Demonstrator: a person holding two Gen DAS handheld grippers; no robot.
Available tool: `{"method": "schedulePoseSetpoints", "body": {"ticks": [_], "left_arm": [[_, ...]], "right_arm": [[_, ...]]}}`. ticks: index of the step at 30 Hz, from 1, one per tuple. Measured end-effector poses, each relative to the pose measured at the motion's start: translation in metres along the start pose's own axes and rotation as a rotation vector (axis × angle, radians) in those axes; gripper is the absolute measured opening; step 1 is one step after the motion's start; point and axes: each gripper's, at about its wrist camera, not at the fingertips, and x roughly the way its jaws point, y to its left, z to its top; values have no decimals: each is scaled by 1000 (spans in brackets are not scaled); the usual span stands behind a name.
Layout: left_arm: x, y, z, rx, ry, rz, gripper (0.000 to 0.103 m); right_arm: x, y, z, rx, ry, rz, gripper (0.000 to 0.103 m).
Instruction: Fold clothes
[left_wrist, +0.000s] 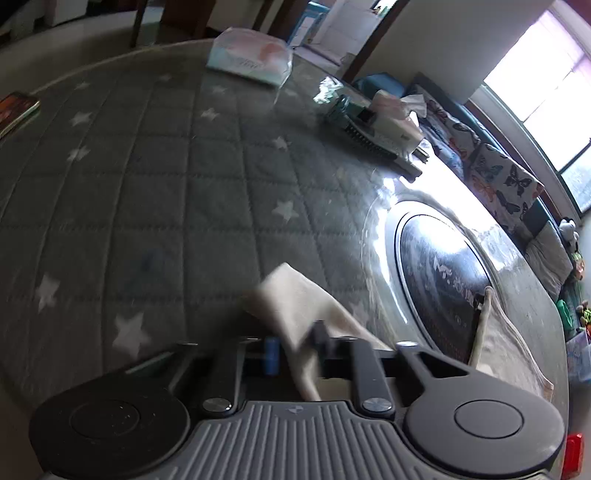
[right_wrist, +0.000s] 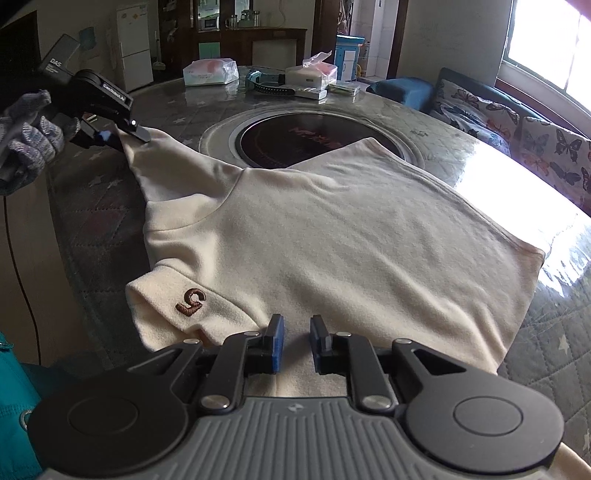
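Folding is under way on the cream sweater (right_wrist: 314, 236), which lies spread over the counter (right_wrist: 535, 369) across the middle of the right wrist view, partly covering the round dark hob (right_wrist: 295, 136) set into it. One sleeve (right_wrist: 155, 166) is drawn out toward the upper left of that frame, where the left tongs (right_wrist: 122, 134) are clenched on its cuff; the left wrist view shows the same cuff (left_wrist: 295, 314) pinched between the pads. The right tongs (right_wrist: 297, 343) rest low over the sweater's near edge at the lower centre, jaws nearly closed; cloth appears to run between the pads, but a firm grip cannot be confirmed.

For a clean fold, the sleeve should be carried inward over the body with the cuff kept taut and level, while the near edge is held down so that the body is not dragged. The cuff should be let go only once it lies flat.

Counted: one sweater, two tongs, one gloved hand (right_wrist: 26, 140), one hob, one embroidered numeral (right_wrist: 191, 301), two tissue packs at the counter's far edge.
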Motion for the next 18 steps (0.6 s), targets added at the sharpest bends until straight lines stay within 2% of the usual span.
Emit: {"method": "schedulePoseSetpoints", "body": {"ticks": [2, 3, 6, 8, 14, 16, 18], "left_arm": [[-1, -4, 4, 39, -35, -9, 4], [-6, -6, 4, 57, -71, -41, 4], [-30, -6, 3, 127, -242, -225, 4], [-35, -3, 3, 151, -303, -226, 5], [-5, 16, 10, 135, -227, -33, 10], [-4, 20, 5, 155, -247, 17, 12], [-5, 21, 3, 176, -257, 43, 19]], "right_arm": [[0, 0, 0, -1, 0, -1, 15], [1, 0, 0, -1, -1, -2, 15], [1, -1, 1, 4, -1, -2, 15], [1, -1, 1, 9, -1, -1, 16], [2, -2, 3, 0, 6, -1, 16], [2, -1, 3, -1, 8, -2, 16], [2, -1, 4, -3, 11, -3, 16]]}}
